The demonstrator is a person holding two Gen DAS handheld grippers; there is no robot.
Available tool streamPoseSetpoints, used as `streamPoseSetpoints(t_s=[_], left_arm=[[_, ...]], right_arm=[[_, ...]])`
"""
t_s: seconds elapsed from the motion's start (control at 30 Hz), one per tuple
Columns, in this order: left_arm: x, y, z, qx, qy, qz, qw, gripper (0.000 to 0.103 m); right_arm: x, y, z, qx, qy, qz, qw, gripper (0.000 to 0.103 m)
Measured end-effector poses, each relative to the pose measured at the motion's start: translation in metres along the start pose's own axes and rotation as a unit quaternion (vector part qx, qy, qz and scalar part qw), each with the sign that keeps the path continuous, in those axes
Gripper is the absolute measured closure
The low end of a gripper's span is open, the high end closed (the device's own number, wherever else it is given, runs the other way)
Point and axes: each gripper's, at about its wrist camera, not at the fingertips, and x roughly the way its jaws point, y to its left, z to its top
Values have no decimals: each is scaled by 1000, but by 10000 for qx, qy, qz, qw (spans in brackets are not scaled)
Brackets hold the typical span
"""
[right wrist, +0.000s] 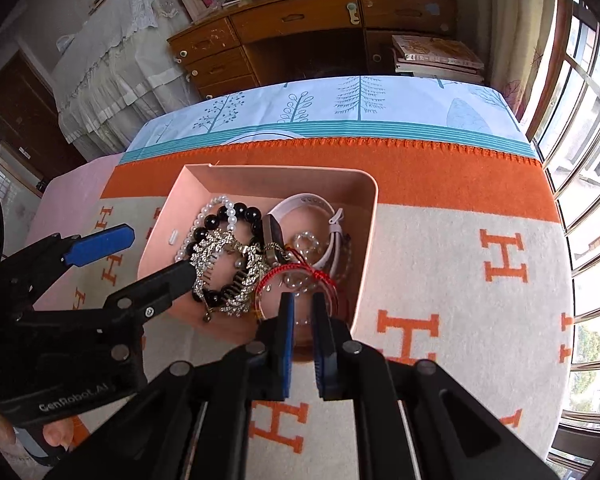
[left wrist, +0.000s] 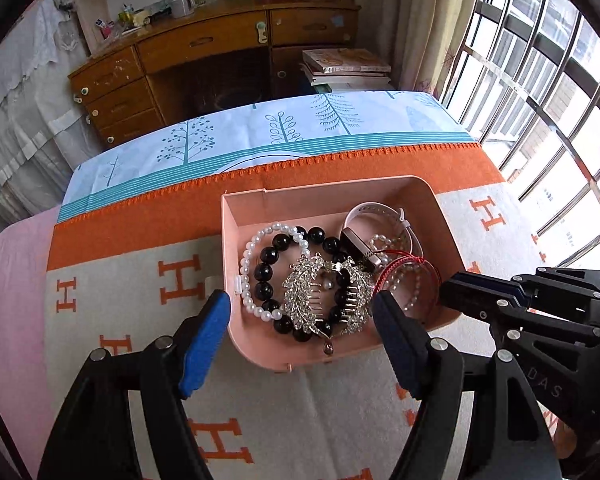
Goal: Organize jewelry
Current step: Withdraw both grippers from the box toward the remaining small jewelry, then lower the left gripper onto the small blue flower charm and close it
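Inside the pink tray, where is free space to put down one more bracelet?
The pink plastic tray is bare along its far wall and far-left corner, beyond the white pearl bracelet. The near half is crowded with the black bead bracelet, rhinestone hair combs and red string bracelets.

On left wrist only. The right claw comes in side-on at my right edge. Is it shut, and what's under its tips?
Observer: In the right wrist view the right claw is shut to a thin slit, with nothing visibly pinched.
Operator: And under it?
Observer: Its tips sit over the red cord bracelet, by the near right corner of the pink tray.
Operator: How does my claw look from there?
Observer: The left claw is open. One finger is outside the tray over the blanket, and the other tip is at the rhinestone hair comb.
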Motion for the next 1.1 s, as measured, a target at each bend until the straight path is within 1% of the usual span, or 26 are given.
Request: streamPoseSetpoints(t_s=[0.17,0.27,0.43,0.5,0.6,0.8,0.97,1.1], left_arm=[[-37,-6,-27,65,-172,-159,9997,31],[-60,-6,-44,56,-254,-192,9995,31],[-99,-2,-76,-8,-553,-184,9983,31],[-112,2,-91,-54,-707,-106,9974,31],[-125,10,-115,-212,-858,-45,9961,31],[-128,25,-163,-503,-934,91,9943,30],[-118,35,-196,-733,-825,138,9938,31],[-105,37,-218,-764,-725,93,9944,31]], right_arm=[[-29,6,-28,86,-219,219,9995,94],[-48,12,-46,99,-403,303,9987,94],[-80,22,-79,134,-844,256,9960,94],[-88,24,-93,233,-1004,191,9945,94],[-95,29,-111,240,-1110,74,9935,94],[-89,42,-140,255,-1068,191,9938,94],[-77,59,-164,-33,-1054,42,9944,94],[-63,70,-182,-334,-983,-105,9945,94]])
